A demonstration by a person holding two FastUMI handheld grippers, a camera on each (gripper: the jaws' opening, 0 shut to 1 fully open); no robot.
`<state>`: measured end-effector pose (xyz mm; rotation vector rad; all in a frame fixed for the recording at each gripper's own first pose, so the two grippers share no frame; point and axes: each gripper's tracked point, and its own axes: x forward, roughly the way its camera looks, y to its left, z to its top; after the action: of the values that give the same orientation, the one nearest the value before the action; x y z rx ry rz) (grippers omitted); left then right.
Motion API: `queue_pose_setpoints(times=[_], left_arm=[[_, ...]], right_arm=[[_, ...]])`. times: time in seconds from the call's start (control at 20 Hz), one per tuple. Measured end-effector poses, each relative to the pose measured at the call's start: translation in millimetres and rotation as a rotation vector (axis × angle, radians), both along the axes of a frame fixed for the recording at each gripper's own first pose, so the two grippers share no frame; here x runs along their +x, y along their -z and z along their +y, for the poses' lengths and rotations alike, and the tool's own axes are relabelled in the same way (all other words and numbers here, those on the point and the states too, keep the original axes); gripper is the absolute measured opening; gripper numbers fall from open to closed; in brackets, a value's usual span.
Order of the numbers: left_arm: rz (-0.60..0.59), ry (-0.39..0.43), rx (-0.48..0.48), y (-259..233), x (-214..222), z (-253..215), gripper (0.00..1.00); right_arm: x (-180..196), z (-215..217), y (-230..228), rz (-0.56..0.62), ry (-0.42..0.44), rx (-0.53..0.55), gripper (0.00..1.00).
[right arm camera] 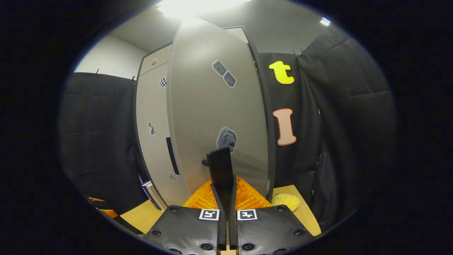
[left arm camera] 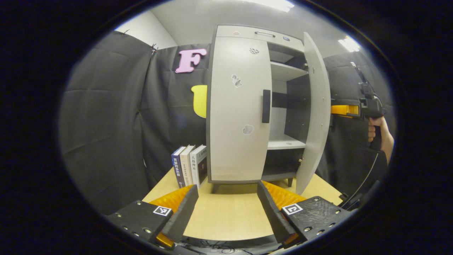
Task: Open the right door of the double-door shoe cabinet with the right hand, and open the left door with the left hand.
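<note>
grey right door swung open, right gripper clamped on its handle; left gripper wide, empty; should square onto left handle.

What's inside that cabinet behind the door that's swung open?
Behind the open right door the cabinet shows bare pale shelves and a dark back panel; no shoes visible. The closed left door hides the other half.

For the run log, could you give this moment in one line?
right door: open | right gripper: shut on right door handle | left door: closed | left gripper: open
</note>
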<state>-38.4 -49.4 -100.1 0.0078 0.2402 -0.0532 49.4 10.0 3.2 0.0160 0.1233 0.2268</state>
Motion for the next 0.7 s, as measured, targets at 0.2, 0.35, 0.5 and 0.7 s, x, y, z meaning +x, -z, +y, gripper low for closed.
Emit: queue_pose_setpoints(times=[0.2,0.35,0.5,0.7], left_arm=[[0.001,0.019,0.007,4.0,1.8,-5.0,0.97],[0.011,0.017,-0.004,8.0,0.3,-5.1,0.97],[0.01,0.02,0.005,7.1,0.8,-4.2,0.96],[0.017,0.034,0.005,10.1,5.4,-5.6,0.97]], right_arm=[[0.1,-8.9,0.4,-0.001,0.032,0.005,0.05],[-0.4,-21.4,0.5,-0.002,0.07,0.006,0.04],[3.4,-35.5,-0.4,-0.003,0.126,-0.012,0.04],[-1.8,-64.5,-0.5,0.004,0.199,-0.015,0.03]])
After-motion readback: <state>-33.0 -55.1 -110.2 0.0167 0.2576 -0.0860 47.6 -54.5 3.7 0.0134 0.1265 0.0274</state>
